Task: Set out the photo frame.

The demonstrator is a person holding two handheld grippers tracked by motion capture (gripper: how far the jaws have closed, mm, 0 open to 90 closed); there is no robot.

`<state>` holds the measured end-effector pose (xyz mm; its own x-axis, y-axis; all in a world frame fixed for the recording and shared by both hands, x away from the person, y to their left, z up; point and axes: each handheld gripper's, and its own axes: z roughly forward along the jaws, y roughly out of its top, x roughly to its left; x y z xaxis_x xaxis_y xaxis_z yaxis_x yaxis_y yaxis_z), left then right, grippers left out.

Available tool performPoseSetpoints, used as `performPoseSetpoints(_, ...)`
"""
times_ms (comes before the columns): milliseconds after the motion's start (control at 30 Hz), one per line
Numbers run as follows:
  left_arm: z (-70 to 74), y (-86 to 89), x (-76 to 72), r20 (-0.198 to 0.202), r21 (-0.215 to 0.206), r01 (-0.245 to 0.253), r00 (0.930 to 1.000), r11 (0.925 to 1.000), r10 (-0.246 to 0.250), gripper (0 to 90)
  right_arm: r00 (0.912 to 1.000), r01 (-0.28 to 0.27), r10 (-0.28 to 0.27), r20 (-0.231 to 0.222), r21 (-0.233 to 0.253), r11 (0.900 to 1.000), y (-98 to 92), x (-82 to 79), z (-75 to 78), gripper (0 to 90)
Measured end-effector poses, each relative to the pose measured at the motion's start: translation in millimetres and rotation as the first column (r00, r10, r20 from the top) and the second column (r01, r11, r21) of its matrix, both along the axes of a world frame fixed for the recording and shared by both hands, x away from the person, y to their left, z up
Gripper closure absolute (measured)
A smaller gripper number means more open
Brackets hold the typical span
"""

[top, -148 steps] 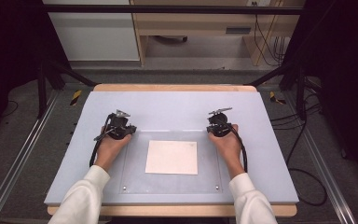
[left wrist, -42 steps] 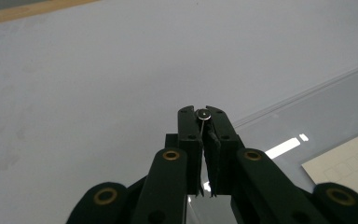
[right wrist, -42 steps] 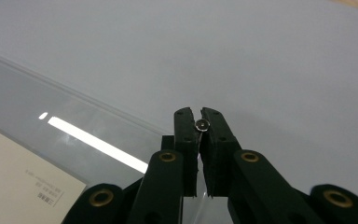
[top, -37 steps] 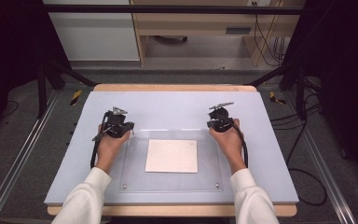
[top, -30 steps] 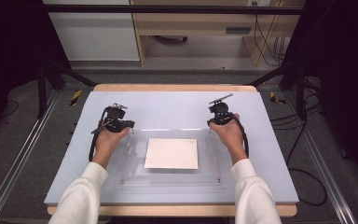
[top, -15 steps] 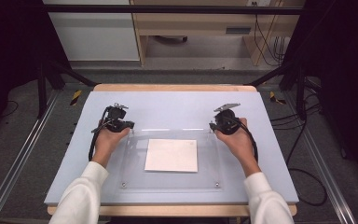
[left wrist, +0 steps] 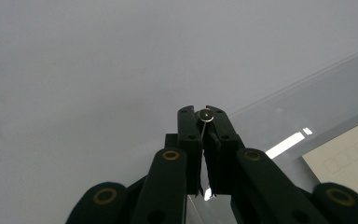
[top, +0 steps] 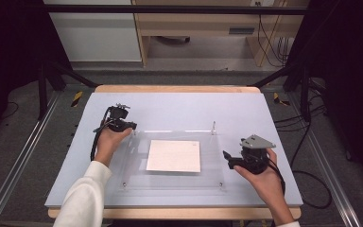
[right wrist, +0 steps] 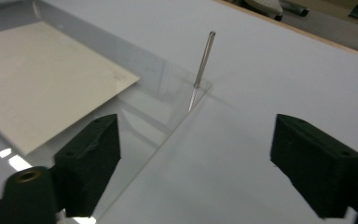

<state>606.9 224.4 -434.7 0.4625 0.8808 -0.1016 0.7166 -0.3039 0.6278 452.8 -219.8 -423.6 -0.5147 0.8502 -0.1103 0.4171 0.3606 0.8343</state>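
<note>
At the left of the high view, the left gripper is sitting in the person's left hand at the far left corner of the clear acrylic plate. In the left gripper view its jaws are pinching a thin metal pin, whose round head is showing between the jaw tips. The white sheet is lying flat under the middle of the plate, which is resting on the pale blue table top. A second pin is standing upright at the plate's far right corner. The right gripper, in the right hand, is hovering beside the plate's right edge with its jaws spread wide, apart from that pin.
</note>
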Motion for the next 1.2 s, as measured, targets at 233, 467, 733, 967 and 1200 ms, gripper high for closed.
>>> performPoseSetpoints(233,-0.2,-0.5,-0.8,-0.005,0.009,0.002,1.0,1.0,-0.002,84.8,0.9998,-0.021,0.022,0.001,-0.051,0.998,-9.7,-41.8,-13.7,18.1)
performPoseSetpoints(467,-0.8,-0.8,-1.4,-0.005,0.014,0.0,1.0,0.9999,0.0,84.8,0.9976,-0.069,0.07,0.0,-0.116,0.991,-10.7,-62.9,-22.0,25.7)
performPoseSetpoints(733,-1.5,-0.3,-0.1,-0.013,0.01,-0.004,0.9999,0.9999,0.004,84.6,0.9973,-0.068,0.063,-0.037,-0.15,0.986,-14.7,-70.2,-26.4,24.3)
performPoseSetpoints(967,-1.5,-1.1,1.5,-0.025,0.015,-0.007,0.9997,0.9999,0.007,84.6,0.9951,-0.083,0.07,-0.07,-0.212,0.974,-14.4,-75.7,-31.7,19.7)
performPoseSetpoints(1200,-1.7,-1.1,2.8,-0.036,0.016,-0.003,0.9994,0.9999,0.003,84.7,0.9905,-0.117,0.096,-0.099,-0.241,0.963,-11.8,-76.9,-36.5,19.2)
